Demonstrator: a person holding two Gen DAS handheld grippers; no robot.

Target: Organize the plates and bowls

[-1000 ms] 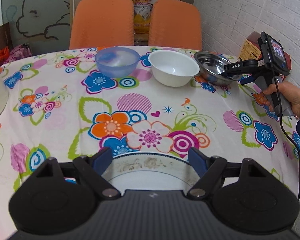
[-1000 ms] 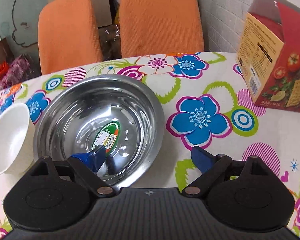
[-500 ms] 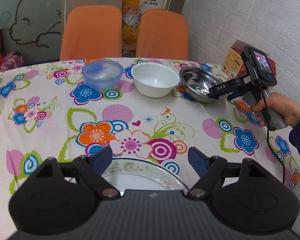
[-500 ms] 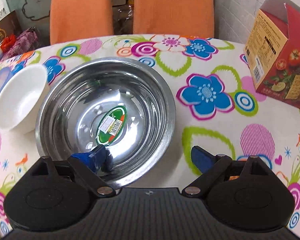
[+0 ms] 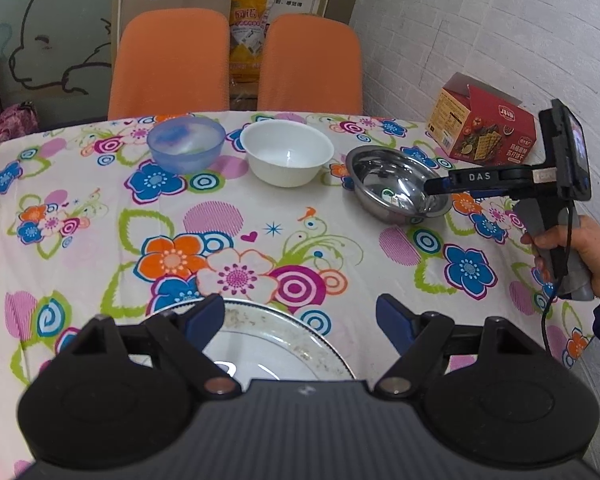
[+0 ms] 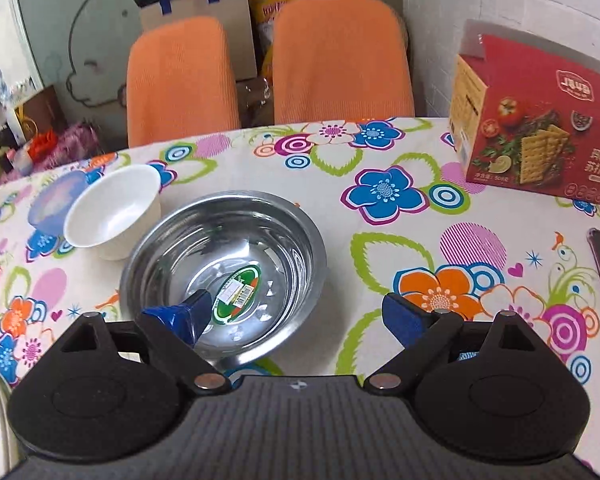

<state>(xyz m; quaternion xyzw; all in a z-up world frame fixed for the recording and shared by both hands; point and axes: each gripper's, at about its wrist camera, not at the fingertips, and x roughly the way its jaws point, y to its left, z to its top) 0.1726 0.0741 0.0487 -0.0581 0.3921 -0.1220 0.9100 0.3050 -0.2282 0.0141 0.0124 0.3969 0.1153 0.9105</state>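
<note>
The right gripper (image 6: pixel 300 314) is spread wide, one finger (image 6: pixel 192 314) inside the steel bowl (image 6: pixel 224 272) and the other outside its rim, not clenched. The left gripper (image 5: pixel 300 322) is also wide open above a plate (image 5: pixel 276 352), gripping nothing. The steel bowl sits on the flowered tablecloth (image 5: pixel 100 248) beside a white bowl (image 5: pixel 287 153) and a blue bowl (image 5: pixel 186 142).

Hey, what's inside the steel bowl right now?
The steel bowl holds only a green barcode sticker on its bottom. The right gripper has one finger over the near rim, hiding a bit of the interior.

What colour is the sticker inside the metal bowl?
The sticker in the metal bowl is green, white and orange-red with a barcode; the right wrist view shows it best.
</note>
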